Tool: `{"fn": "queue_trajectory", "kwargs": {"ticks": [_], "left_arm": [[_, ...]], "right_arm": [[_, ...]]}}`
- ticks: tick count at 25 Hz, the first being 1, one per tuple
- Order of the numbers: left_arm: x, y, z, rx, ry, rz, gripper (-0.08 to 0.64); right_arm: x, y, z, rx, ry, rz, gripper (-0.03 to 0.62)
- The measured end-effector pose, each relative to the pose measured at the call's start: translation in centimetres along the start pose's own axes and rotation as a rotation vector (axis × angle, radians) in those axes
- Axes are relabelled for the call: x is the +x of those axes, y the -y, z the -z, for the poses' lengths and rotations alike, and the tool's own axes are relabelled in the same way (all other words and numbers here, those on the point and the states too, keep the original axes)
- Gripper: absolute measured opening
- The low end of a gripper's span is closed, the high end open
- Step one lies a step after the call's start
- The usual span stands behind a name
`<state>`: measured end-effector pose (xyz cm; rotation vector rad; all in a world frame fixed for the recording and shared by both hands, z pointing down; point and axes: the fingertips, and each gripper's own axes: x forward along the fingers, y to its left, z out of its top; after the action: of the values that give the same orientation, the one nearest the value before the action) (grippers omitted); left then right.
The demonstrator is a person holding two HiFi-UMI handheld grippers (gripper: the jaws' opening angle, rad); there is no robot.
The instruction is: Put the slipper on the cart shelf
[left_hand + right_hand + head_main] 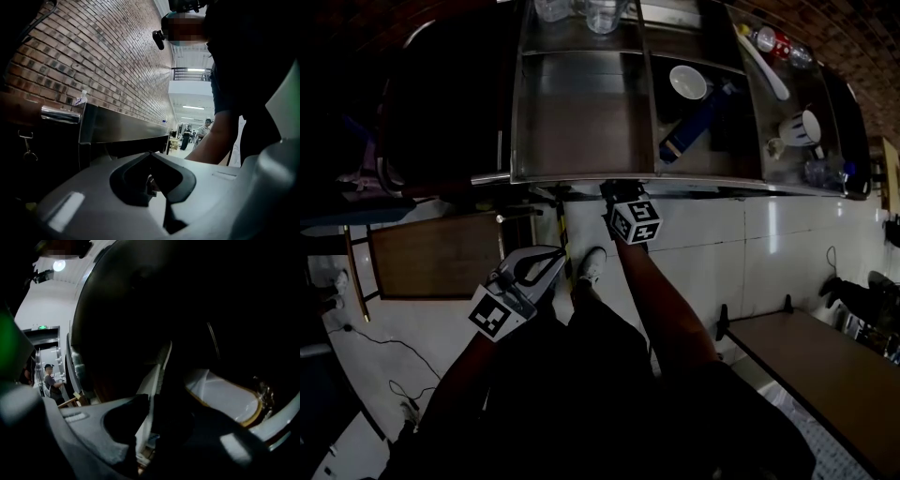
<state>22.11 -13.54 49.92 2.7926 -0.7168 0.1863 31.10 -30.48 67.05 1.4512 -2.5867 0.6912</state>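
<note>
I have two sets of jaws, and both are closed on nothing. My left gripper (548,258) hangs low over the white floor (750,244), near me and to the left. Its jaws are pressed tip to tip. My right gripper (612,190) is farther out, right at the near edge of the cart (581,178). Its own view is very dark, but its jaws look shut too, and I see nothing held in them. The slipper (686,129) is blue, and I think it is already on the cart shelf, the tabletop (581,112) with metal walls. It sits in the middle box, just on the near side of a white bowl (687,82). From my right jaws it lies far and to the right, over the rim. Its long side runs on a slant, from near-left to far-right. It looks tipped up a bit and not flat, though I cannot tell what it leans on. My right gripper is much nearer to it than my left one. The right box of the tabletop has a spoon (766,67) and a cup (804,127) in it. I think the job is about done. If the slipper needs a push to lie flat, the right jaws should do it. They would go up over the rim, then far and right, and they must not bump the bowl.
</note>
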Motion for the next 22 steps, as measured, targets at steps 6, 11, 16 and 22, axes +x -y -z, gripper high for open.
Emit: {"fn": "queue_trajectory", "kwargs": {"ticks": [6,11,16,22], "left_arm": [[0.5,-0.7,-0.1,0.019,0.002,-0.038,0.0],[0.9,-0.6,-0.1,0.016,0.007,-0.053,0.0],[0.4,-0.5,0.2,0.002,-0.004,-0.082,0.0],[0.2,-0.5,0.4,0.007,-0.003,-0.109,0.0]], "right_arm": [[1.2,1.0,-1.1,-0.07,0.022,0.034,0.037],[2.2,1.8,-1.5,-0.093,0.025,0.035,0.04],[2.8,3.0,-1.3,-0.093,0.005,0.073,0.048],[3.3,4.1,-1.0,-0.108,-0.011,0.105,0.074]]}}
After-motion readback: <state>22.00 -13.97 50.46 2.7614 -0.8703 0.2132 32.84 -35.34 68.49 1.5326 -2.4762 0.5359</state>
